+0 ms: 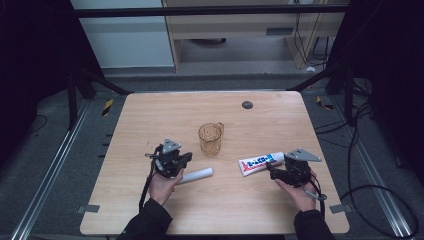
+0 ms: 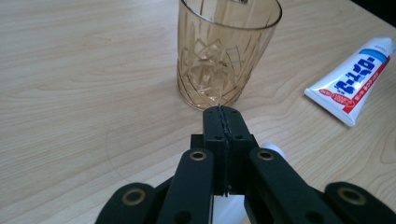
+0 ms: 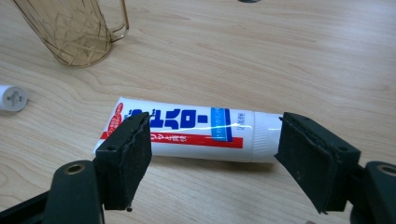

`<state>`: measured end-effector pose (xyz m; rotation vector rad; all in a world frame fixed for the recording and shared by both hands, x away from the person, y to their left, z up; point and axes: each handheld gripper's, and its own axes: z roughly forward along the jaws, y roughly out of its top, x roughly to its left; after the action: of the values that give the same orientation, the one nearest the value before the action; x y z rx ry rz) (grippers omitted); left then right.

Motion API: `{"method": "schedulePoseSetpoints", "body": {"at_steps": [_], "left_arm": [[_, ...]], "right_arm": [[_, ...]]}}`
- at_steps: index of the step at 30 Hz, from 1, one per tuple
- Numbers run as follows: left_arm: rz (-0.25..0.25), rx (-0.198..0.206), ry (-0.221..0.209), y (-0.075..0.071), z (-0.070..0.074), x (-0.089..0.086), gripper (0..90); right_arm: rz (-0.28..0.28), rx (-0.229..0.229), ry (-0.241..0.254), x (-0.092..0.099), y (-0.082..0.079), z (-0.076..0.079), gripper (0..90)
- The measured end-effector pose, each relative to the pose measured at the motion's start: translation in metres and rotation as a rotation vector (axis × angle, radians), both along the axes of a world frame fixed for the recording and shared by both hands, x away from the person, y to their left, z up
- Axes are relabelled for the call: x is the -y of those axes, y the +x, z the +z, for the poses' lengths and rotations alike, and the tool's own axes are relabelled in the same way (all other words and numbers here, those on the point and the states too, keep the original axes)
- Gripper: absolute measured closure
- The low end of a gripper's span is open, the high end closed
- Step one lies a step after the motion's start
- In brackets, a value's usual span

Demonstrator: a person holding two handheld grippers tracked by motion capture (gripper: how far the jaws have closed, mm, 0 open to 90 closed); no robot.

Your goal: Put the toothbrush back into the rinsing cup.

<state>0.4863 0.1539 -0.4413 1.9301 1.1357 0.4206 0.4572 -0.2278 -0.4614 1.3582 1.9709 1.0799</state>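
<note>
A white toothpaste tube (image 1: 261,162) (image 3: 187,130) with red and blue print lies flat on the wooden table (image 1: 165,115). My right gripper (image 1: 271,168) (image 3: 217,144) is open right at it, one jaw near each end of the tube, and the pads do not press on it. An amber cut-glass cup (image 1: 210,138) (image 2: 224,51) (image 3: 70,32) with a handle stands upright mid-table. My left gripper (image 1: 188,156) (image 2: 222,114) is shut with nothing between the jaws, its tip just short of the cup's base. A white cylinder (image 1: 196,175) (image 3: 13,98) lies under and beside the left gripper.
A small dark round disc (image 1: 247,104) sits near the table's far edge. In the left gripper view the toothpaste tube (image 2: 355,81) lies to the right of the cup. Metal frame rails run along both sides of the table, with cables on the floor at the right.
</note>
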Motion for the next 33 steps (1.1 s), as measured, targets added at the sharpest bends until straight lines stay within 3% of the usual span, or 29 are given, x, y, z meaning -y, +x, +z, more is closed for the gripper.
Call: {"method": "schedulePoseSetpoints", "body": {"at_steps": [7, 15, 20, 27, 33], "left_arm": [[-0.026, -0.013, 0.064, 0.003, -0.013, 0.021, 89.6], [-0.053, -0.036, 0.095, 0.006, -0.024, 0.034, 89.6], [-0.071, -0.074, 0.104, 0.006, -0.033, 0.040, 89.7], [-0.077, -0.073, 0.130, 0.007, -0.039, 0.043, 89.7], [-0.084, -0.084, 0.125, 0.004, -0.044, 0.043, 89.7]], "right_arm": [[-0.015, 0.007, 0.013, 0.006, 0.001, 0.001, 26.5], [-0.028, 0.013, 0.014, 0.010, 0.000, 0.001, 26.9], [-0.031, 0.006, 0.005, 0.010, 0.000, -0.001, 26.8], [-0.047, 0.008, 0.009, 0.015, 0.001, -0.001, 26.8], [-0.047, 0.005, -0.004, 0.016, 0.000, -0.001, 26.6]]}}
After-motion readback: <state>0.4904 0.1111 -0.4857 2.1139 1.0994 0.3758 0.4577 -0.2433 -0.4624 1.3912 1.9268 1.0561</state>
